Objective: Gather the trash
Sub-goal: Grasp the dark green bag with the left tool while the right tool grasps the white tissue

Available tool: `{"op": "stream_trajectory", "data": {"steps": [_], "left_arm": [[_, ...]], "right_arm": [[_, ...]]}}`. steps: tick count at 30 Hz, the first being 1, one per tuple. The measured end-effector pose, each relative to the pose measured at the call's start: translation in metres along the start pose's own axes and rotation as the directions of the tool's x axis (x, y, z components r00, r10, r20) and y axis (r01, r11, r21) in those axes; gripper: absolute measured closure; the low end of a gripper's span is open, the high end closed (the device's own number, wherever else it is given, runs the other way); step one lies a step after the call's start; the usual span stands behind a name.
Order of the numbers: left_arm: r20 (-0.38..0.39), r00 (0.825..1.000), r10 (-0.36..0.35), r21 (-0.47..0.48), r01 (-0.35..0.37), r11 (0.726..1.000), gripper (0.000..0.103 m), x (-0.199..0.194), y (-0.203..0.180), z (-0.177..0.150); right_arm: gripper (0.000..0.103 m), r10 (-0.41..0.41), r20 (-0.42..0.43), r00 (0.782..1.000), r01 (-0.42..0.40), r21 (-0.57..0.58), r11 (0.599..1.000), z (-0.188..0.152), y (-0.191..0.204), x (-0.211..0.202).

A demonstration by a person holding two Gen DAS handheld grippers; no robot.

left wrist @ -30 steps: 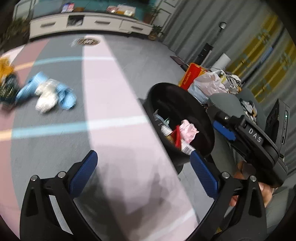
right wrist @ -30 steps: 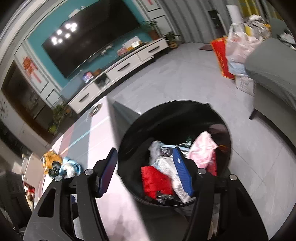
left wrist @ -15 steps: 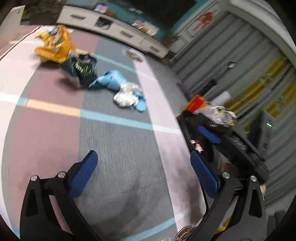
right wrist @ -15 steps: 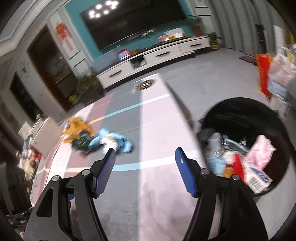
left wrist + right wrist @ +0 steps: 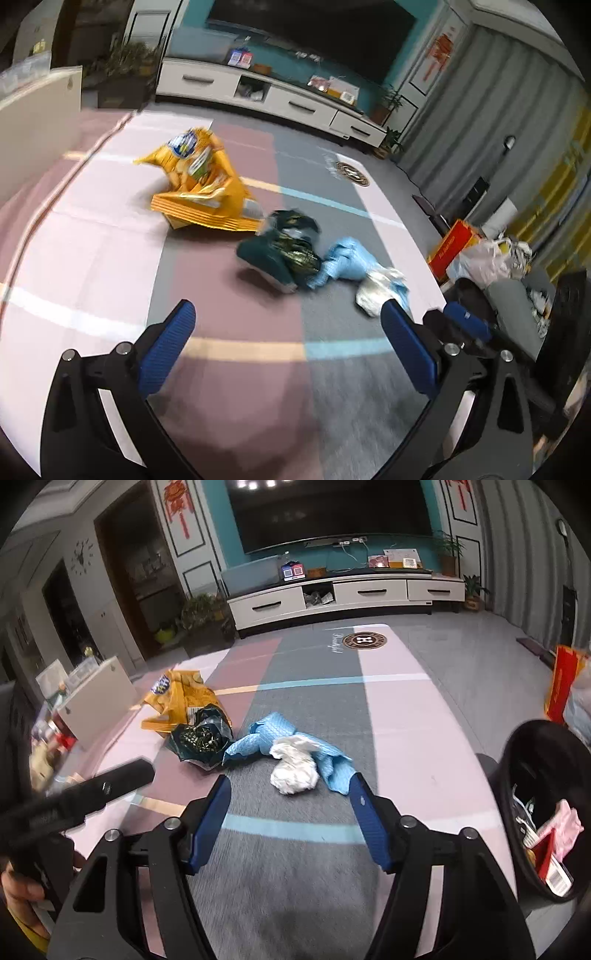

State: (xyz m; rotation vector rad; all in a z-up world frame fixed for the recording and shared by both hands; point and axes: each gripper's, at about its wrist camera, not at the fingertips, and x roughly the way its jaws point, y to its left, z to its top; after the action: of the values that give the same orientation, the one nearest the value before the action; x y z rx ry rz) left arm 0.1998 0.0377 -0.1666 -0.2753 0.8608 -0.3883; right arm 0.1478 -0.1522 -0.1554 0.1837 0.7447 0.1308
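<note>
Four pieces of litter lie clustered on the striped rug [image 5: 399, 709]: a crumpled white paper wad [image 5: 293, 771] resting on a blue cloth [image 5: 266, 738], a dark green foil bag [image 5: 201, 738] touching the cloth's left end, and a yellow snack bag [image 5: 177, 698] just behind that at about 10 o'clock in the right wrist view. The black trash bin [image 5: 517, 760], already holding wrappers, stands off the rug's edge at 3 o'clock. The right gripper [image 5: 288, 819] is empty, its jaws narrowing a little with nothing between them, and aimed at the white wad, dead ahead at 12 o'clock. The left gripper [image 5: 295, 354] is spread wide and empty; from its view the green bag [image 5: 284, 254] sits at 12 o'clock and the yellow bag [image 5: 199, 192] at 11. Likely step: reach for the next piece. Good practice here: keep the right jaws wider than the wad until they straddle it, come down from above so the pads [image 5: 365, 827] do not snag the cloth beneath, and pinch the wad's bulk, not a loose flap. The left could take the green bag, gripping its crumpled middle; foil may slip.
</note>
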Motion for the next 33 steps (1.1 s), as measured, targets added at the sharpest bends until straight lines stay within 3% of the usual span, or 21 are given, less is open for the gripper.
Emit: {"op": "stream_trajectory", "data": {"steps": [7, 13, 18, 21, 27, 31, 33], "left_arm": [[-0.018, 1.000, -0.017, -0.085, 0.015, 0.996, 0.003, 0.024, 0.027, 0.014], [-0.025, 0.999, -0.036, -0.126, 0.032, 0.991, 0.003, 0.029, 0.037, 0.011], [-0.016, 0.999, -0.029, -0.095, 0.027, 0.995, 0.003, 0.028, 0.030, 0.009], [-0.007, 0.999, -0.035, -0.074, 0.034, 0.997, 0.003, 0.028, 0.022, 0.010], [0.000, 0.999, -0.032, -0.036, 0.032, 0.999, 0.003, 0.035, 0.007, 0.015], [0.032, 0.999, -0.044, -0.064, 0.046, 0.997, 0.004, 0.041, 0.005, 0.021], [0.026, 0.999, -0.019, -0.073, 0.021, 0.997, 0.014, 0.046, 0.007, 0.020]], "right_arm": [[0.062, -0.083, -0.031, 0.996, 0.081, -0.078, 0.994, 0.013, 0.018, 0.042], [0.066, -0.138, -0.066, 0.988, 0.130, -0.115, 0.985, 0.013, 0.023, 0.067], [0.090, -0.175, -0.081, 0.981, 0.163, -0.135, 0.977, 0.014, 0.021, 0.072], [0.100, -0.152, -0.076, 0.985, 0.144, -0.103, 0.984, 0.014, 0.015, 0.065], [0.101, -0.009, -0.009, 1.000, 0.010, 0.029, 1.000, 0.021, -0.003, 0.020], [0.101, 0.003, 0.013, 1.000, -0.003, 0.047, 0.999, 0.020, -0.007, 0.008], [0.101, 0.006, 0.009, 1.000, -0.006, 0.050, 0.999, 0.019, -0.010, 0.008]]}}
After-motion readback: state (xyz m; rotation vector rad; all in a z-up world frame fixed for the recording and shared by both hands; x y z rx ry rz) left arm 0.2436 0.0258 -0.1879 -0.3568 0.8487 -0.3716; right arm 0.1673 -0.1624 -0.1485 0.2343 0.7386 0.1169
